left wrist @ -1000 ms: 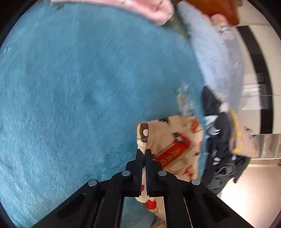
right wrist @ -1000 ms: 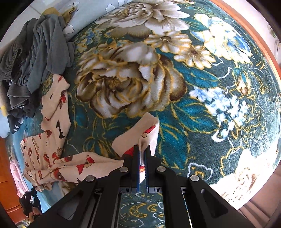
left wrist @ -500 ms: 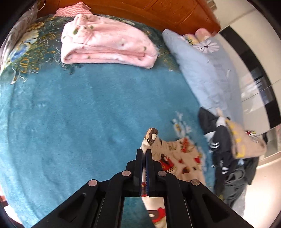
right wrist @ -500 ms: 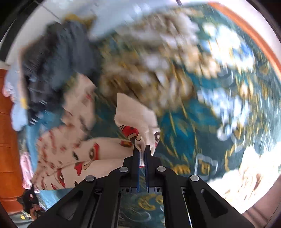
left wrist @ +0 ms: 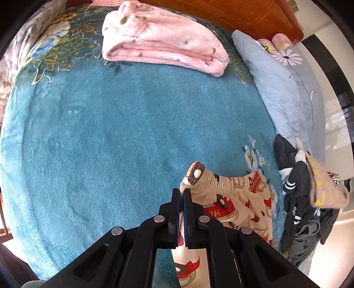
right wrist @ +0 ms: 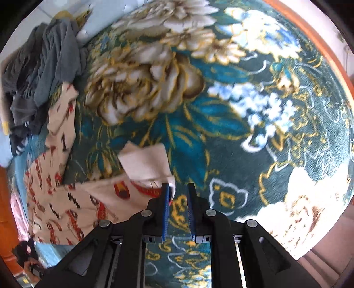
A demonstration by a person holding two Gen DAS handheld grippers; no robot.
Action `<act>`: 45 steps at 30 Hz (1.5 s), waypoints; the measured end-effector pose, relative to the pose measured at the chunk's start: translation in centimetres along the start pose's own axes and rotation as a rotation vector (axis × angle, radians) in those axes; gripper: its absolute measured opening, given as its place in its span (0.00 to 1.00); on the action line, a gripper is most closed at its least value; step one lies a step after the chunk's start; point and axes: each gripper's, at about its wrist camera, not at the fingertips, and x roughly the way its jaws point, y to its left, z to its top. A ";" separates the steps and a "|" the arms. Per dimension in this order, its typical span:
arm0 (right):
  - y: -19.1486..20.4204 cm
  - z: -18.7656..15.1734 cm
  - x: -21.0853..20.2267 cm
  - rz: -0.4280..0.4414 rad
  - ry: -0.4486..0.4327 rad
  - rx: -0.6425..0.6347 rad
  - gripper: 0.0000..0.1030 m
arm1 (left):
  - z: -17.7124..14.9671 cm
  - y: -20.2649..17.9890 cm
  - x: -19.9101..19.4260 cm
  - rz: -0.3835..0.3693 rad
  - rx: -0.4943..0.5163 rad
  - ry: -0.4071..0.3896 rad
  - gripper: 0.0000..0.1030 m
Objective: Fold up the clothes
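Cream printed pants (left wrist: 234, 199) with red cartoon figures lie on the teal floral blanket (left wrist: 110, 137). My left gripper (left wrist: 181, 192) is shut on the elastic waistband corner and holds it just above the blanket. In the right wrist view the pants (right wrist: 66, 199) spread to the left, with a leg end (right wrist: 146, 161) folded back. My right gripper (right wrist: 178, 188) is open; the cloth edge touches its left finger (right wrist: 165, 195) only.
A folded pink blanket (left wrist: 161, 44) lies at the back by the wooden headboard (left wrist: 254, 13). A grey-blue pillow (left wrist: 287, 88) and a heap of dark clothes (left wrist: 305, 199) sit at the right; the heap (right wrist: 37, 73) shows at the upper left in the right wrist view.
My right gripper has opened and let go of the pant leg end. My left gripper has kept its hold on the waistband and swung to face the headboard.
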 end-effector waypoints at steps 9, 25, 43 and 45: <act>4.7 2.7 1.9 0.058 0.019 -0.149 0.54 | -0.1 -0.2 -0.2 -0.009 -0.003 0.007 0.03; 8.8 2.3 -0.1 -0.003 0.049 -0.292 0.05 | 0.1 -0.4 -0.3 0.011 -0.010 0.011 0.03; -5.1 2.0 1.8 -0.187 -0.022 0.037 0.05 | -0.1 -0.4 -0.2 0.036 -0.027 0.003 0.03; -4.8 3.5 0.9 -0.170 -0.071 0.080 0.06 | -0.1 -0.6 -0.1 0.038 -0.023 0.006 0.03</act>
